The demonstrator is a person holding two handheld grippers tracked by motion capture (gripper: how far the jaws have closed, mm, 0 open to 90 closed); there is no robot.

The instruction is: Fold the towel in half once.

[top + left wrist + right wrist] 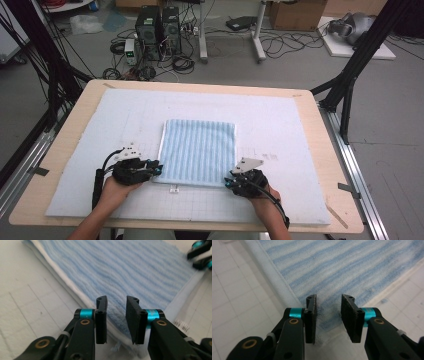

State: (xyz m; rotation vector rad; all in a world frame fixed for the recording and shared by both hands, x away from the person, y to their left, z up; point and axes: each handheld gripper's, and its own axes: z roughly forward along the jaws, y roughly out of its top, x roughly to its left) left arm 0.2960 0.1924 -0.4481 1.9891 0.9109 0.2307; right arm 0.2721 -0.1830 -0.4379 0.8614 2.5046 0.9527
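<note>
The left tongs (116,305) stand part open over the near left corner of a folded blue striped towel (120,272). Their jaws straddle the towel's white hem, with nothing clamped between them. The right tongs (328,303) are parted about as far and sit at the towel's near right corner, the pale hem and fluffy corner lying in the gap, not gripped as far as can be seen.

From each pair of tongs the towel runs away forward and inward, flat on a white gridded mat (280,125). Outward of the left tongs there is bare mat up to the mat's left edge, and the same holds outward of the right tongs. The mat lies on a wooden worktop (330,150), whose rim shows all round it.

The high view shows both hands, the left hand (112,192) and the right hand (265,200), coming in behind the tongs, and the towel's four edges square to the mat. It also shows a small label (173,189) just behind the towel's near edge, between the two tongs.

The left gripper view adds loose threads at the corner under its jaws, and the right tongs far off across the towel.
</note>
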